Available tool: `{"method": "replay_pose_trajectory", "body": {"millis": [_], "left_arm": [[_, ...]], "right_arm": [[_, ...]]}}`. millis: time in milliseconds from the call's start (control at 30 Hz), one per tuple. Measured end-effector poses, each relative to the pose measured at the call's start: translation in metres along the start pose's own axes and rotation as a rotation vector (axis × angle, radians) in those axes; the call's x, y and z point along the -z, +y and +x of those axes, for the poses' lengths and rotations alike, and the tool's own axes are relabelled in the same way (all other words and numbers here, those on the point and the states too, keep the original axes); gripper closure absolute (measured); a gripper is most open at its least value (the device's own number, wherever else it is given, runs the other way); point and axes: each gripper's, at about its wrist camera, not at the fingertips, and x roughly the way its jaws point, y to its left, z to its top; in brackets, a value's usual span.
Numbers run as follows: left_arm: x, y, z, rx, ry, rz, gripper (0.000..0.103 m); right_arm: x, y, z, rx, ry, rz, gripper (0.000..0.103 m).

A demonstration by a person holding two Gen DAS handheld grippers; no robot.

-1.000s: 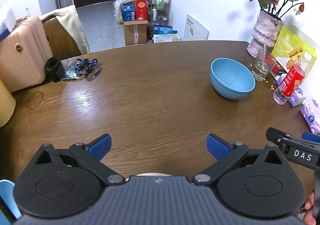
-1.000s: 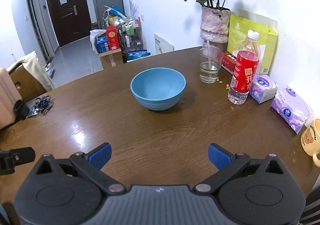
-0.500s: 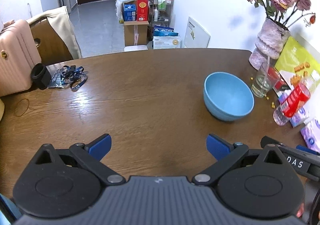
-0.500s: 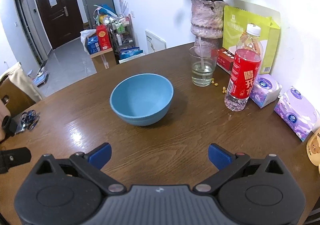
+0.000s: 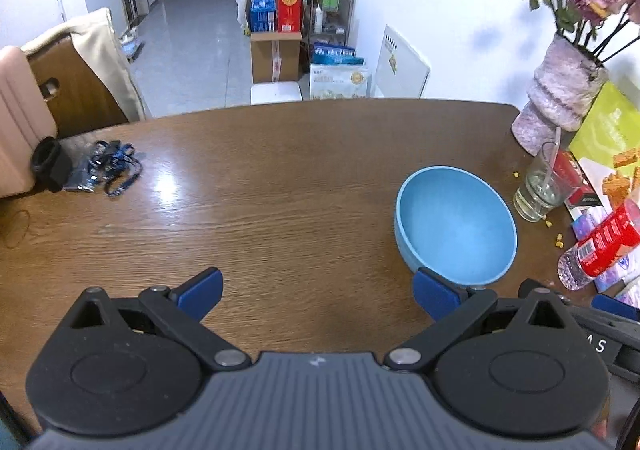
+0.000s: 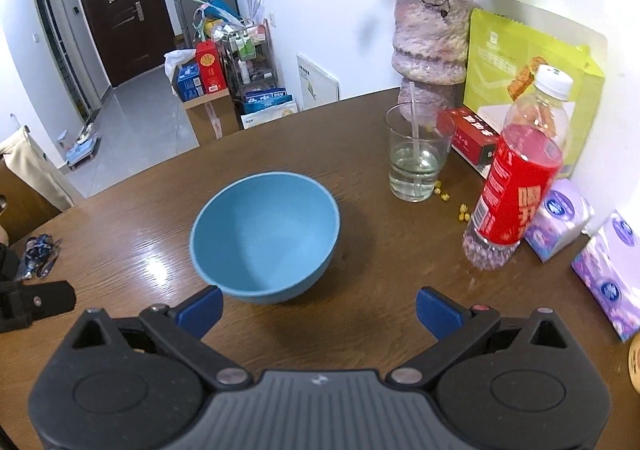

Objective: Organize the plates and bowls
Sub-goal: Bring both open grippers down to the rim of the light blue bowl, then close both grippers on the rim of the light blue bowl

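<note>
Bowl: a blue bowl [image 6: 266, 242] stands upright and empty on the brown wooden table [image 6: 380, 270], toward its right side as the left wrist view shows it [image 5: 456, 226].
Right gripper: the right gripper [image 6: 318, 310] is just in front of the bowl, jaws spread wide with nothing between them; its left blue fingertip [image 6: 200, 310] lies close by the bowl's near wall, though contact cannot be told.
Left gripper: the left gripper [image 5: 316, 292] is over bare table to the left of the bowl, jaws spread and holding nothing; its right fingertip [image 5: 436, 296] overlaps the bowl's near edge in that view.
Right of the bowl: a glass [image 6: 416, 157] with some water and a straw, then a red-labelled bottle [image 6: 516, 185], yellow crumbs [image 6: 462, 211] between them.
Behind: a vase [image 6: 428, 49] of dried roses, a green bag [image 6: 528, 57] and a red box [image 6: 468, 137].
Far right: purple tissue packs [image 6: 560, 226].
Far left: a blue lanyard bundle [image 5: 112, 165] near the table's edge.
</note>
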Motion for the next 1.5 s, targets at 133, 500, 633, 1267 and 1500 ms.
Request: {"method": "replay_pose_trajectory", "body": {"millis": [133,500,633,1267,1500], "left_arm": [[-0.012,-0.013,0.028,0.006,0.052,-0.026,0.0],[-0.033,-0.052,0.103,-0.048,0.111,-0.047,0.0],[-0.036,-0.061,0.122,-0.064,0.131,-0.062,0.0],[-0.036,-0.066,0.167,0.049,0.26,-0.165,0.088],[-0.032,-0.064,0.163,0.053,0.245,-0.176,0.09]], "right_arm": [[-0.016,-0.008,0.021,0.003,0.015,-0.009,0.002],[-0.047,-0.023,0.094,-0.011,0.096,-0.041,0.011],[-0.053,-0.023,0.114,-0.019,0.119,-0.059,0.021],[-0.053,-0.021,0.158,-0.086,0.203,-0.003,0.096],[-0.051,-0.024,0.154,-0.075,0.173,0.035,0.098]]}}
